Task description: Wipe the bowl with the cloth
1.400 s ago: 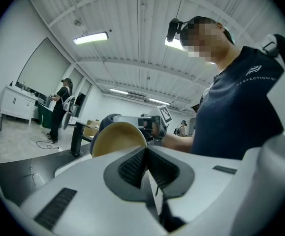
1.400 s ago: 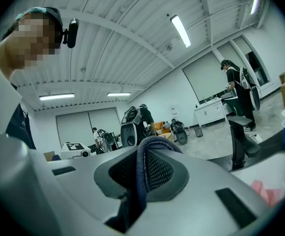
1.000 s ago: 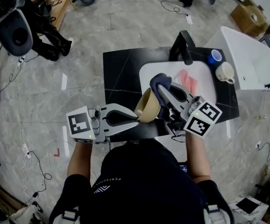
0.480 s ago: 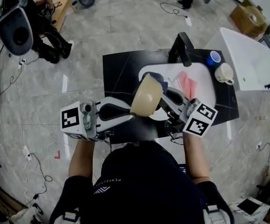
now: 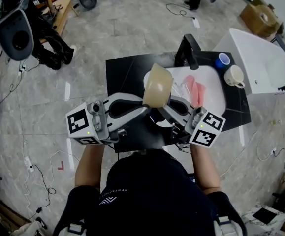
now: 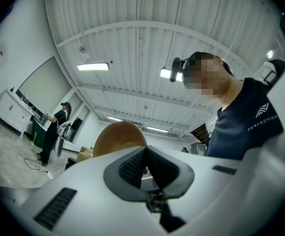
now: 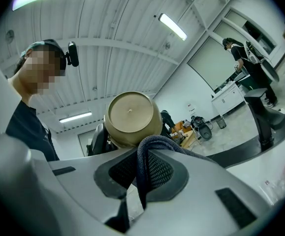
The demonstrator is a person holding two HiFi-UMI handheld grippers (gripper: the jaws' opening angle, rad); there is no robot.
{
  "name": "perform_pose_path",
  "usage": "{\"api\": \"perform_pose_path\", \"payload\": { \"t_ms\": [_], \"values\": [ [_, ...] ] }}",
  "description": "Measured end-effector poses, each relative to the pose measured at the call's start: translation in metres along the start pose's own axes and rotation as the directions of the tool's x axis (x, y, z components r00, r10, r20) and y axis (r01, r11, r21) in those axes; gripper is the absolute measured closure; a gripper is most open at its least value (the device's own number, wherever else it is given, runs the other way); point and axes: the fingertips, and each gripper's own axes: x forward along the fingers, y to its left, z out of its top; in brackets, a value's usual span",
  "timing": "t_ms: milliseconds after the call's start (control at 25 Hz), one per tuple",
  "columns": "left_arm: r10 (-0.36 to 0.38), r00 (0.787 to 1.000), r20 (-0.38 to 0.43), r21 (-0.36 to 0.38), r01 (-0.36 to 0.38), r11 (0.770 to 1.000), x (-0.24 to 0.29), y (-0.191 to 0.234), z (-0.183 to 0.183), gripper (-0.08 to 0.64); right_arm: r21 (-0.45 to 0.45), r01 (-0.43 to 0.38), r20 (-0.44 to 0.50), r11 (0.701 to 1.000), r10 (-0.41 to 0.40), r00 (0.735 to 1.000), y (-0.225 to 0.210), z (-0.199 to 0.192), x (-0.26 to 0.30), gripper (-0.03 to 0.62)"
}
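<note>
Above the near side of the black table (image 5: pixel 127 70), the tan bowl (image 5: pixel 158 85) hangs in the air, tipped on its side. The left gripper (image 5: pixel 143 108) is clamped tight on its rim. The right gripper (image 5: pixel 166 109) sits just right of it, pinching a fold of dark blue cloth (image 7: pixel 143 154). In the right gripper view the bowl's underside faces that cloth. Whether the two touch I cannot tell.

The main risk, as I judge it, is the thin pinch on the rim. A firm push from the cloth could swing the bowl about that one point or slide it out. It would then drop onto the table or into the white basin (image 5: pixel 213 82) beyond. The cloth is gripped only by a fold, so a hard rub might also drag it free.

As for writing, "PERFECTION" reads on the person's dark shirt (image 6: pixel 263 123). The cube (image 5: pixel 85 127) on each gripper bears only black-and-white square markers.
</note>
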Motion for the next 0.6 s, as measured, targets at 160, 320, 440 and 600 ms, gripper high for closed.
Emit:
{"api": "perform_pose_path", "payload": {
  "t_ms": [160, 320, 440, 600],
  "values": [
    [0.065, 0.998, 0.001, -0.01, -0.065, 0.998, 0.002, 0.011, -0.006, 0.548, -0.013, -0.006, -0.016, 1.0, 0.005, 1.0, 0.006, -0.005, -0.002, 0.545],
    [0.133, 0.991, -0.014, -0.019, -0.133, 0.991, 0.003, 0.022, -0.013, 0.548, -0.045, -0.008, -0.029, 0.999, 0.007, 1.0, 0.014, -0.006, -0.004, 0.545],
    [0.177, 0.983, -0.039, -0.021, -0.177, 0.984, 0.002, 0.029, -0.021, 0.548, -0.059, -0.008, -0.029, 0.998, 0.007, 1.0, 0.018, -0.003, -0.006, 0.545],
    [0.207, 0.977, -0.058, -0.037, -0.21, 0.977, -0.001, 0.034, -0.03, 0.548, -0.062, -0.011, -0.016, 0.998, 0.01, 1.0, 0.021, 0.0, -0.009, 0.545]
  ]
}}
